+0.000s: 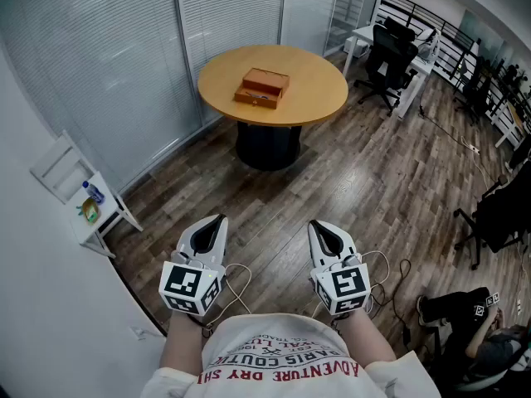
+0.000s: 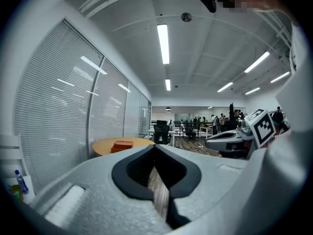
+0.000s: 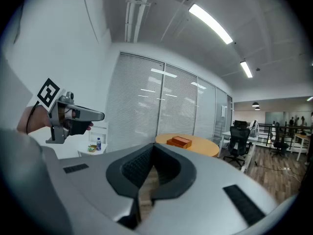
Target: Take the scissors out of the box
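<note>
Left tongs (image 1: 221,219): closed, with the tips meeting and nothing between them. I hold them low in front of my waist, pointing almost level into the room.
Right tongs (image 1: 314,225): also closed and empty. I hold them beside the left pair at about the same height, with a strip of floor showing between the two.
Marker cubes: a black-and-white patterned cube sits at the back of each pair, close to my wrists.
Box (image 1: 262,88): a small orange-brown box lying flat on the round desk, a little left of its middle from where I stand. It is well apart from both tongs.
Scissors: they show in no view, and I cannot tell whether they are inside the box.
Desk (image 1: 319,104): a round, light wooden top on a dark base, standing across the room near the window blinds (image 1: 124,48).
Floor (image 1: 348,181): dark wood planks stretch between me and the desk.
Shelf (image 1: 62,166): a small white shelf stands against the wall on my left, with a bottle (image 1: 93,192) on it.
Chairs (image 1: 388,56): black office chairs stand beyond the desk, to the right.
</note>
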Available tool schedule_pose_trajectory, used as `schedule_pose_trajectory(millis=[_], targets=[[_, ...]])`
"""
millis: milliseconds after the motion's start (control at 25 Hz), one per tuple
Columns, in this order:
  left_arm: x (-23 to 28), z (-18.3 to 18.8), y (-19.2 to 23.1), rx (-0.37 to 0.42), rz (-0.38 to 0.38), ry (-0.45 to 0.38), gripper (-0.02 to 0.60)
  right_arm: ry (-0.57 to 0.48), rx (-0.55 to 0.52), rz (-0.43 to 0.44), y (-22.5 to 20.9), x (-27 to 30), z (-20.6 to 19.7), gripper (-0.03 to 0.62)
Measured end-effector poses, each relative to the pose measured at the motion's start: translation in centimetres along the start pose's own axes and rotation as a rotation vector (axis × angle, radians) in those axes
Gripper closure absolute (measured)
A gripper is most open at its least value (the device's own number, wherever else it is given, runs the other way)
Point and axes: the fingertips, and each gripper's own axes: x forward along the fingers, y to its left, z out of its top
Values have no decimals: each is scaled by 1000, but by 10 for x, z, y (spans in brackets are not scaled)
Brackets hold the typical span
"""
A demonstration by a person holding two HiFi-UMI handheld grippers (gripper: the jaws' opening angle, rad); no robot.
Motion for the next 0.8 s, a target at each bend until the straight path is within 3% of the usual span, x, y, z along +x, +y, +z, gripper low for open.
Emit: schedule_pose_trajectory(millis=[400,800], targets=[[-4,0,16,-11,-22,-13,572,10,34,-4,14,13,-2,586],[-34,-19,62,-43,2,-3,574,2,95,34,66,46,-13,586]])
